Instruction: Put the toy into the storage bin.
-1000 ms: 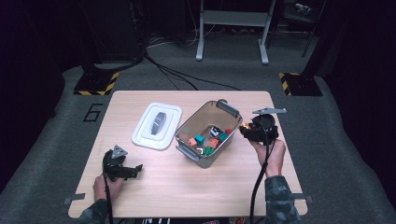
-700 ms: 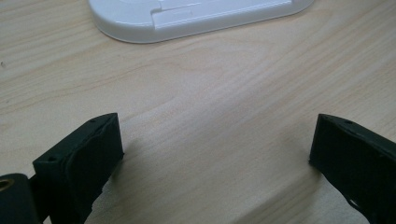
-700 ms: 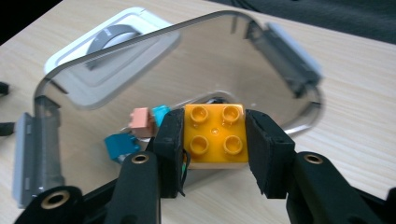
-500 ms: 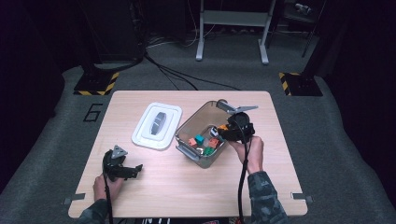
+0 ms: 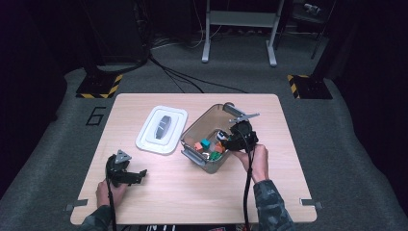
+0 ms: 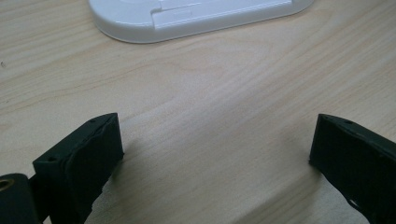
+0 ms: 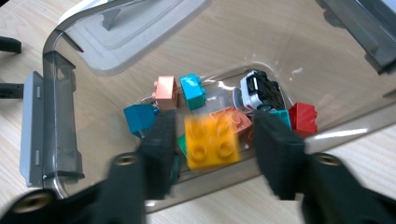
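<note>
On the wooden table (image 5: 192, 202) stands a clear smoky bin (image 5: 193, 136) with grey latch handles, its white lid (image 5: 161, 129) lying flat on the tabletop just to its left. The right gripper (image 5: 230, 140) is held over the near right part of the bin, pointing down into it. In the right gripper view a yellow brick (image 7: 212, 141) sits between the two black jaws, blurred, with a gap showing on each side of it — the pads do not press on it. The jaws have just been opening and stand moderately apart, with the yellow brick loose between them above the bin's contents. Below and behind it in the bin lie an orange brick (image 7: 232, 119), a pink brick (image 7: 166, 92), a turquoise brick (image 7: 193, 90), a darker teal brick (image 7: 139, 118), a red brick (image 7: 303, 118) and a small white and black toy car (image 7: 259, 90). The left gripper (image 5: 126, 174) rests low over the table at the near left, well apart from the bin. The left gripper view shows its jaws spread wide over bare wood — nothing between them — with the lid's edge ahead.
</note>
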A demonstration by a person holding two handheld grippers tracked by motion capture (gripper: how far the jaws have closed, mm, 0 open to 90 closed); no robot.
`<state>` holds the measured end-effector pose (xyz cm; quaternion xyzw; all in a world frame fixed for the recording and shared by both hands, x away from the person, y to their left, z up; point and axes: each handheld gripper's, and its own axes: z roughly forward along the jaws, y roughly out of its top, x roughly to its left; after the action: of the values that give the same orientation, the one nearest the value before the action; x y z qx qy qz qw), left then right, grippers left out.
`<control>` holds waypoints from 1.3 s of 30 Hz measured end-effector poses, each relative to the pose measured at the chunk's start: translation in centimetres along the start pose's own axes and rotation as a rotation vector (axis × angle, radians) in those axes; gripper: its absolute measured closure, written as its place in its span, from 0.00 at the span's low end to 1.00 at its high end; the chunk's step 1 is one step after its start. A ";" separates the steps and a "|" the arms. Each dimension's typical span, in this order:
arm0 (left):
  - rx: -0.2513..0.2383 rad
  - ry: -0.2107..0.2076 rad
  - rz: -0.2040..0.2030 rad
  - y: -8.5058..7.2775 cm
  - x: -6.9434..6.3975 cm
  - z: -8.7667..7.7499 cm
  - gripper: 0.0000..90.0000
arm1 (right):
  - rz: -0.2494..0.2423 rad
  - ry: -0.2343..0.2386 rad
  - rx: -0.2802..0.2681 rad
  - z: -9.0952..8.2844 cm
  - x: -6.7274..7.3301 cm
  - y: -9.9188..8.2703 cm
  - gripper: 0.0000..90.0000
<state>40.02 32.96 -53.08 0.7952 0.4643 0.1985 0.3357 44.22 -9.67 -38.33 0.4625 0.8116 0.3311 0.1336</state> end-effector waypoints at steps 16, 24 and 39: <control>0.001 -0.001 0.002 0.0 0.0 0.0 0.03 | 0.070 -0.030 -0.101 -2.6 -2.6 -4.2 0.10; 0.001 -0.001 0.002 0.0 0.0 0.0 0.03 | 0.122 -0.095 -0.084 -0.9 -4.4 -8.5 0.02; -0.002 -0.006 0.004 0.1 0.0 0.2 0.03 | 0.207 -0.243 -0.058 3.2 -7.2 -15.4 0.00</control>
<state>40.22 32.91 -53.10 0.7965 0.4614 0.1972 0.3375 39.58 -19.77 -51.54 0.5763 0.7275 0.3080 0.2091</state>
